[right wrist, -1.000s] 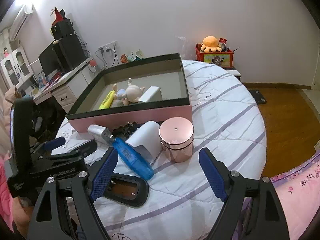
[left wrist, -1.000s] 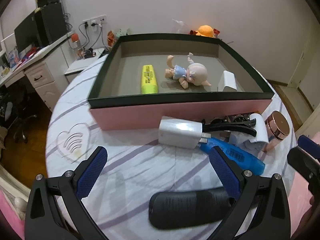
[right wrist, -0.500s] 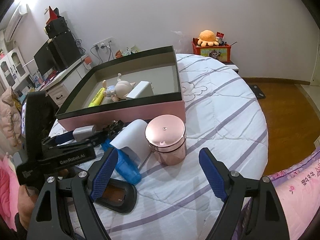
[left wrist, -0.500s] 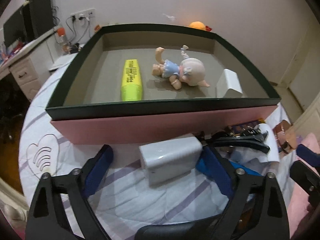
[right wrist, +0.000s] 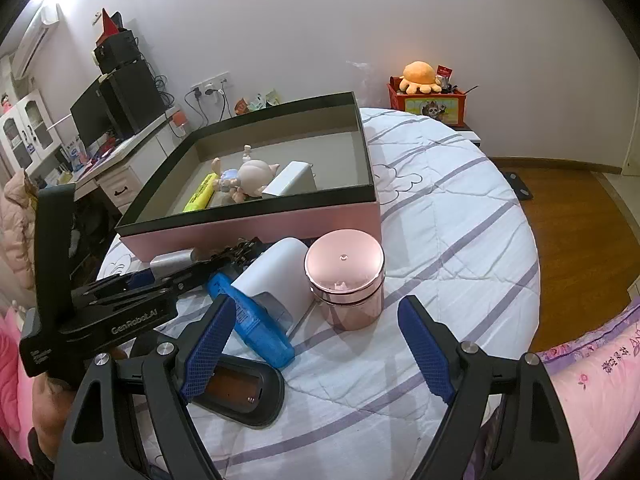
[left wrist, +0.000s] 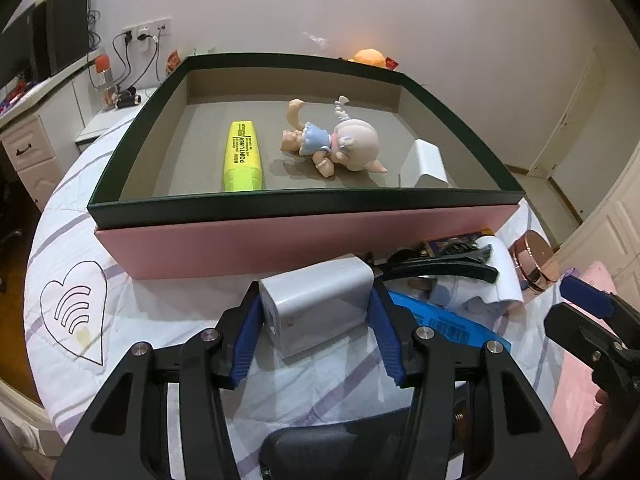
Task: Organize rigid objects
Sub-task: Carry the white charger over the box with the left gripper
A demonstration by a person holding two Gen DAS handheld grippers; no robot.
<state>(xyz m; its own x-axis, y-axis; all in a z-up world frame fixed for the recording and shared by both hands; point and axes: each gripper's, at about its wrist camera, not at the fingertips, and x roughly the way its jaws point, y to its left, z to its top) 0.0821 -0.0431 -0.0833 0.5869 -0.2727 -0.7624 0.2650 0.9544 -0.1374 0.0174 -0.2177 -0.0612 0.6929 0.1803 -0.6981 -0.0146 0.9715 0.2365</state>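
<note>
My left gripper [left wrist: 316, 312] is shut on a white charger block [left wrist: 320, 312] that rests on the bed in front of the pink box [left wrist: 304, 240]. The box holds a yellow highlighter [left wrist: 242, 156], a doll [left wrist: 336, 144] and a white block [left wrist: 424, 164]. My right gripper [right wrist: 316, 344] is open and empty, a little short of a rose-gold jar [right wrist: 346, 276]. Beside the jar lie a white roll [right wrist: 276, 280], a blue case [right wrist: 252, 320] and a black oval case [right wrist: 240, 392]. The left gripper also shows in the right wrist view [right wrist: 160, 280].
The round bed has a striped white cover [right wrist: 440, 240]. A black clip [left wrist: 440, 268] lies right of the charger. A desk with a monitor [right wrist: 116, 108] stands at the left. A red toy box with an orange plush [right wrist: 424, 92] sits behind the bed. Wooden floor [right wrist: 572, 232] is at the right.
My left gripper moved forward to the white charger and closed on it. My right gripper stayed open and shifted slightly toward the jar.
</note>
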